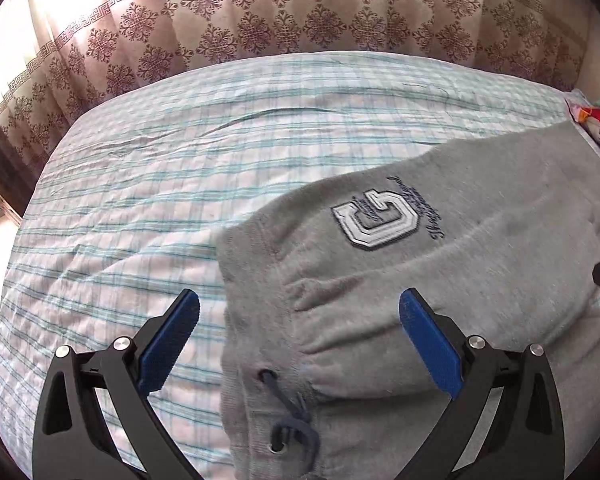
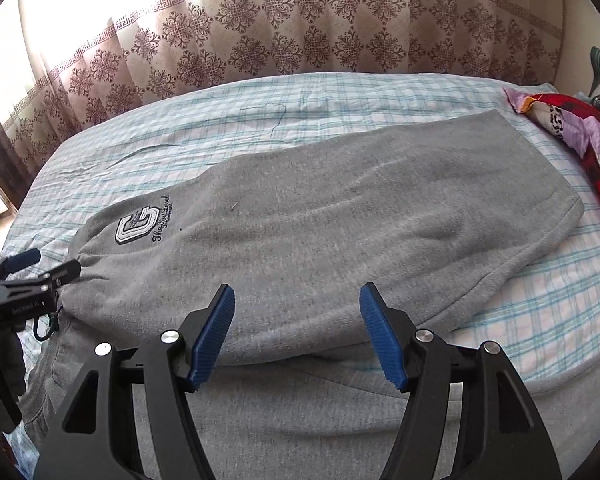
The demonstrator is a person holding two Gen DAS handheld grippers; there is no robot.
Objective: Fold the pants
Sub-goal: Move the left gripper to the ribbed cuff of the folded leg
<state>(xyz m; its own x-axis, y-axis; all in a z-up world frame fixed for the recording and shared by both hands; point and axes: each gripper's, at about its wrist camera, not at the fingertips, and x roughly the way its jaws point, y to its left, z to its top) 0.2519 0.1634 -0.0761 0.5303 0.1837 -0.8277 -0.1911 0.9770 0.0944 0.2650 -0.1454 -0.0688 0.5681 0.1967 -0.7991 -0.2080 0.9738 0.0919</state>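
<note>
Your left tongs point(image 1: 299, 308) gape wide, holding nothing, poised over the gathered waistband of the grey pants point(image 1: 440, 280), with the dark drawstring point(image 1: 296, 420) knotted just below them. Your right tongs point(image 2: 297, 300) are likewise spread and empty, over the near folded edge of the pants point(image 2: 320, 216) midway along the leg. The pants lie folded lengthwise on the checked bed sheet point(image 2: 520, 320), waistband to the left, leg ends to the far right. An embroidered logo point(image 2: 136, 225) sits near the waistband. Beyond the leg ends lies a colourful pillow point(image 2: 572, 128). A patterned curtain point(image 2: 300, 32) hangs behind the bed.
</note>
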